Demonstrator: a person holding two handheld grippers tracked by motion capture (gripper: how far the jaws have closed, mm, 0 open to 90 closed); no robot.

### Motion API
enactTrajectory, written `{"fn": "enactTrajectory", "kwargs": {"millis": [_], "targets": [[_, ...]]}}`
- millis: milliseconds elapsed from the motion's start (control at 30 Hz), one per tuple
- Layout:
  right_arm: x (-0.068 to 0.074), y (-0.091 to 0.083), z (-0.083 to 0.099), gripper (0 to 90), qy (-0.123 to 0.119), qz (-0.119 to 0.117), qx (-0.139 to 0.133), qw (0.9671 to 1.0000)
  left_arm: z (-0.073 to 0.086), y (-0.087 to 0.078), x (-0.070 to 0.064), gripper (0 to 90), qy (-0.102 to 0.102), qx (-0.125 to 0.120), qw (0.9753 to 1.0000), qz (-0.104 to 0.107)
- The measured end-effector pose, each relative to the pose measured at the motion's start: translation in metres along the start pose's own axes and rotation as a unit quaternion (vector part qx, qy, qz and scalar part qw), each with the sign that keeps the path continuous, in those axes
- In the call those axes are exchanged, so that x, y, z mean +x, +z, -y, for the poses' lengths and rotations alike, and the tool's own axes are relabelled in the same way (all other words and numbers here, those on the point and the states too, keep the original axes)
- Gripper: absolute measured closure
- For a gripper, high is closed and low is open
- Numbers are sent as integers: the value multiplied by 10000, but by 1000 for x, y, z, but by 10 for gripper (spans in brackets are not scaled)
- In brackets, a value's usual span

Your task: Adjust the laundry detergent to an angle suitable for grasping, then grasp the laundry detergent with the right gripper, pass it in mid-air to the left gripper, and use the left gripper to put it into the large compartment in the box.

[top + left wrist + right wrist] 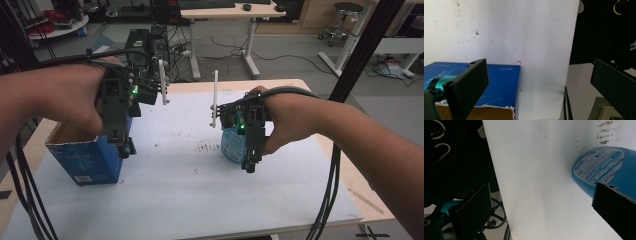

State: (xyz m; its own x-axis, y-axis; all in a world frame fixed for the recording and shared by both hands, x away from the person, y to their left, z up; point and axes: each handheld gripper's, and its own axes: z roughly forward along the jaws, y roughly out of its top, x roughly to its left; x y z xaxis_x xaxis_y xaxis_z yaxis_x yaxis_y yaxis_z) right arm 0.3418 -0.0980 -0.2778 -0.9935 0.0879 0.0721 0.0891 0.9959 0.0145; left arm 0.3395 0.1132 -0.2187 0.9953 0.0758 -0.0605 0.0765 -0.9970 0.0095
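Note:
A blue cardboard box [85,157] with a torn open top stands at the left of the white sheet [180,185]. My left gripper [120,117] hangs above its right side. In the left gripper view the box [499,82] lies below the left jaw, and the gripper [539,67] is open with nothing between its jaws. A blue bottle [231,145] with a printed label rests mid-table under my right gripper [250,137]. In the right gripper view the bottle [606,167] lies partly behind the right jaw, and the gripper [544,192] is open over bare sheet.
Dark smudges [206,146] mark the sheet left of the bottle. The wooden table edge [362,192] shows at the right. A black post [362,50] slants up at the right. Cables [327,190] trail from both grippers. A desk [225,12] and a stool [345,20] stand beyond the table.

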Motion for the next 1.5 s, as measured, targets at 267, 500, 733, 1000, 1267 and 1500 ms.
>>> {"fn": "enactTrajectory", "kwargs": {"millis": [267, 500, 733, 1000, 1267, 1500], "targets": [[-1, -1, 1, 17, 71, 11, -9, 10000, 3, 3, 0, 17, -47, 31, 10000, -1], [2, 1, -4, 17, -22, 9, 15, 10000, 7, 2, 0, 17, -120, -1, 9999, -30], [1, 3, -4, 17, -54, 11, 76, 10000, 8, 4, 0, 17, -141, 9, 9999, -22], [2, 1, -1, 17, -53, 38, 47, 10000, 6, 5, 3, 17, -109, 27, 9999, -17], [6, 4, -2, 17, -4, 12, -19, 10000, 7, 6, 0, 17, -107, -1, 9999, -44], [12, 3, 5, 17, 146, -8, -240, 9996, 6, 6, 0, 17, -96, 16, 9999, -59]]}}
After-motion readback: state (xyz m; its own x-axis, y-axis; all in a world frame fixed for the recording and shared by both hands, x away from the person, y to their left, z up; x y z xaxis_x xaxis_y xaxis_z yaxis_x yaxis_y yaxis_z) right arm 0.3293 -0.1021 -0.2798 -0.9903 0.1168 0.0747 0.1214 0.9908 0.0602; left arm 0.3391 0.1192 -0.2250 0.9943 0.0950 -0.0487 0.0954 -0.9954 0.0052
